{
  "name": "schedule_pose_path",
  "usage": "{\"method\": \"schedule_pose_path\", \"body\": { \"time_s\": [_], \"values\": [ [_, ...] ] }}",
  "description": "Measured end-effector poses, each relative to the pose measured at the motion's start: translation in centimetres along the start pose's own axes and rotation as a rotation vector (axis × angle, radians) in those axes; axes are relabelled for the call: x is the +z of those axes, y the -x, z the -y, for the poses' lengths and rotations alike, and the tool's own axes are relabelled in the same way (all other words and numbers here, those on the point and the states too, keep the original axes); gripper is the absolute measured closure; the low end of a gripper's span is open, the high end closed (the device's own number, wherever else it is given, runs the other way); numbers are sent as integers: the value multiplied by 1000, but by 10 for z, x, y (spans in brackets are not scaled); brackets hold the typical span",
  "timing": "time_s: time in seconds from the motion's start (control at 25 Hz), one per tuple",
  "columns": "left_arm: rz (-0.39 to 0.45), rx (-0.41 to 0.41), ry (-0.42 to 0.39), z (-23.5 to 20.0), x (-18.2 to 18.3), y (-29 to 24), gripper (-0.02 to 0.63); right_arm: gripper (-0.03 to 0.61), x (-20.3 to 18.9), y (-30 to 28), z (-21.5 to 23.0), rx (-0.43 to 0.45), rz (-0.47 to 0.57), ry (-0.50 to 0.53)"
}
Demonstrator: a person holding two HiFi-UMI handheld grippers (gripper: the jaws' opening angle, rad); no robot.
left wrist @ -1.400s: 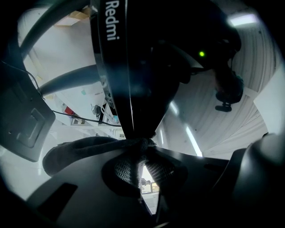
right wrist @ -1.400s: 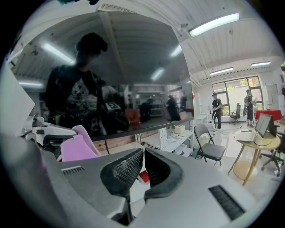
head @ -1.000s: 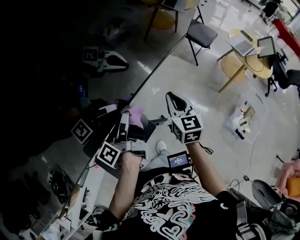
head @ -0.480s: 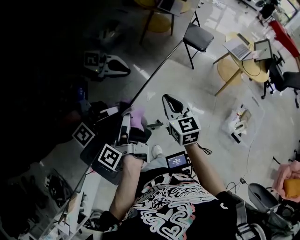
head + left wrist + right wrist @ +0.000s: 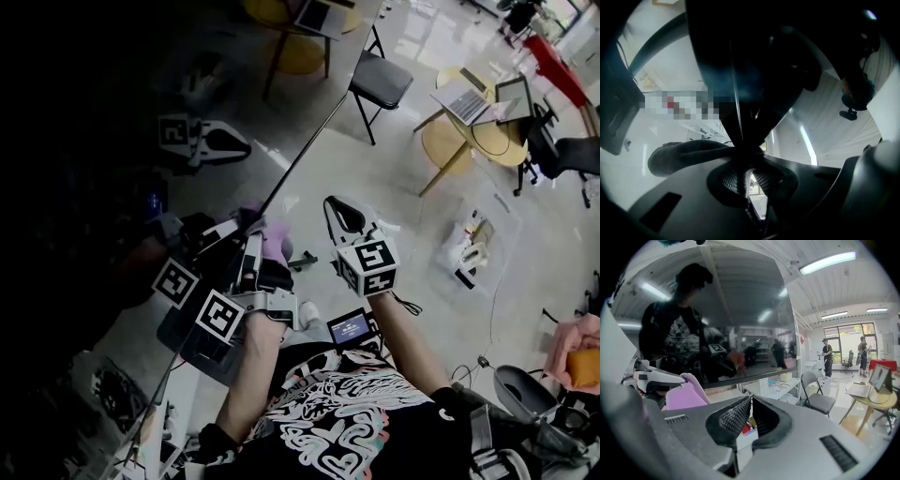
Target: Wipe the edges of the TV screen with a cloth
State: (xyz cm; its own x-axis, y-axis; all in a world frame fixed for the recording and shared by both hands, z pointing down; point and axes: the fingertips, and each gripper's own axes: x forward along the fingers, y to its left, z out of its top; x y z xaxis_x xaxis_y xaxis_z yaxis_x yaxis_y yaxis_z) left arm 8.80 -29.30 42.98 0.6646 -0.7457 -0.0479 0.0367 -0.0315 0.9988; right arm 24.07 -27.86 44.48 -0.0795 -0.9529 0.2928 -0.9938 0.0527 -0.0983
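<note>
Cloth (image 5: 274, 236) perhaps lower along TV edge (image 5: 305, 150)

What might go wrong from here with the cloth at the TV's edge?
The left hand-held gripper pinches only a fold of the cloth, so dragging along the TV edge might pull it free. Its hard jaws sit close to the screen and may scrape it. The right hand-held gripper hangs clear, so nothing braces the screen.
</note>
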Motion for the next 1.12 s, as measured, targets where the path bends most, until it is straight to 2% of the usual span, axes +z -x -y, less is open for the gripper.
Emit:
{"method": "schedule_pose_path", "body": {
  "time_s": [0.16,0.28,0.44,0.64,0.88,1.12],
  "values": [
    [-11,-7,-21,-2,-11,-26,574,543,10,-7,28,-22,19,-2],
    [-19,18,-23,-6,-25,-52,574,543,13,-9,55,-37,19,-11],
    [-24,17,-16,-4,-26,-54,574,543,14,-6,53,-41,13,-6],
    [-45,12,-13,-6,-40,-76,574,543,13,-15,71,-34,8,-13],
    [-29,-5,15,-5,-32,-67,574,543,14,-21,54,8,9,9],
    [-12,-12,10,1,-40,-83,574,543,27,-33,76,32,14,17]
  ]
}}
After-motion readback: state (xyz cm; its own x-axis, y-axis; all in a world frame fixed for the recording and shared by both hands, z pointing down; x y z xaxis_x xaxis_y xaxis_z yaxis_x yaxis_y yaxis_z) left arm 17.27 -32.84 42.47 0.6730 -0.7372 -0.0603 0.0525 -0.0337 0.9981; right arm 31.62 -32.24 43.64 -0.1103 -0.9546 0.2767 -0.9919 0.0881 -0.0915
